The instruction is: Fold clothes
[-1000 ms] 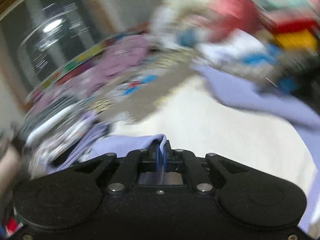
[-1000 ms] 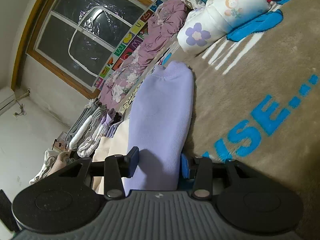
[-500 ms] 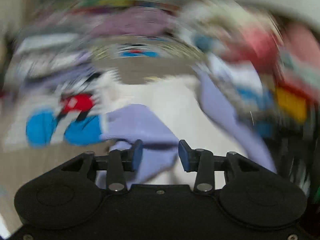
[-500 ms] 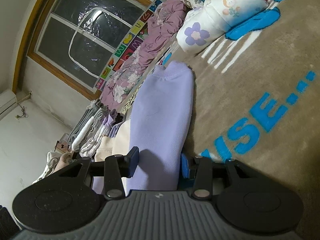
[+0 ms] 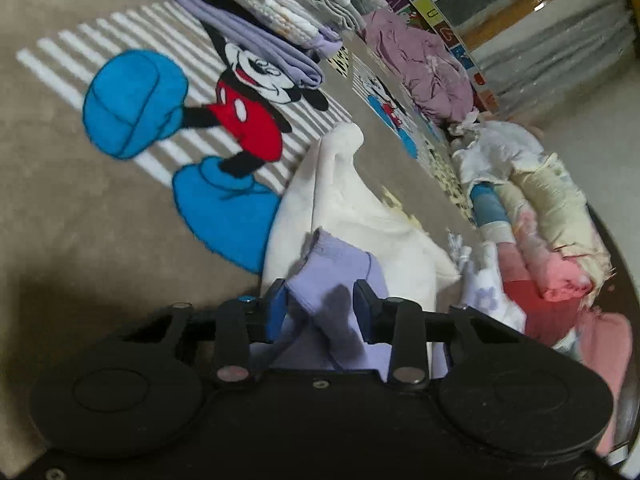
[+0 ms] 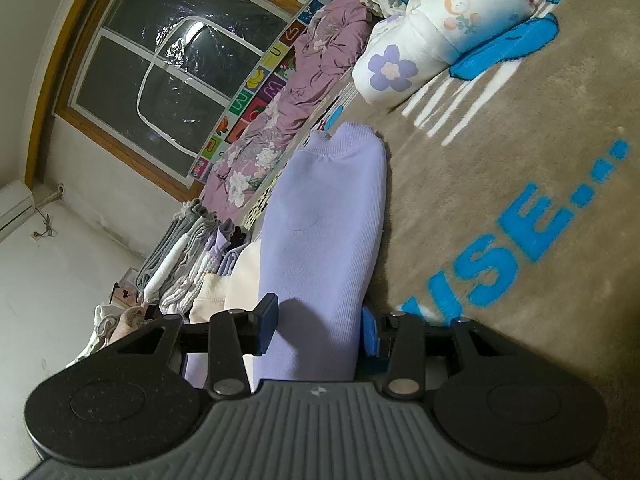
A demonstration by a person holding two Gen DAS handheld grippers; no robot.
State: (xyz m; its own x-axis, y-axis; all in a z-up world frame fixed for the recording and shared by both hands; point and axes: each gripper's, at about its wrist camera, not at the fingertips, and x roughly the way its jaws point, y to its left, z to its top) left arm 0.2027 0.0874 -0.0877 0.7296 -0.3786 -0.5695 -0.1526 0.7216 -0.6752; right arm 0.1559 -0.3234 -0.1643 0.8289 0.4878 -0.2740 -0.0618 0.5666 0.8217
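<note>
Dark wood-framed window (image 6: pixel 180 80), white wall (image 6: pixel 60 280)

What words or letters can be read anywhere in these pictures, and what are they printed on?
"USE..." in blue on the brown blanket; any letters before it are hidden behind the gripper.
"M", "U" and a few other single letters on the coloured alphabet strip below the window; the rest are too small or tilted to read.
The cartoon mouse on the blanket has no text.
</note>
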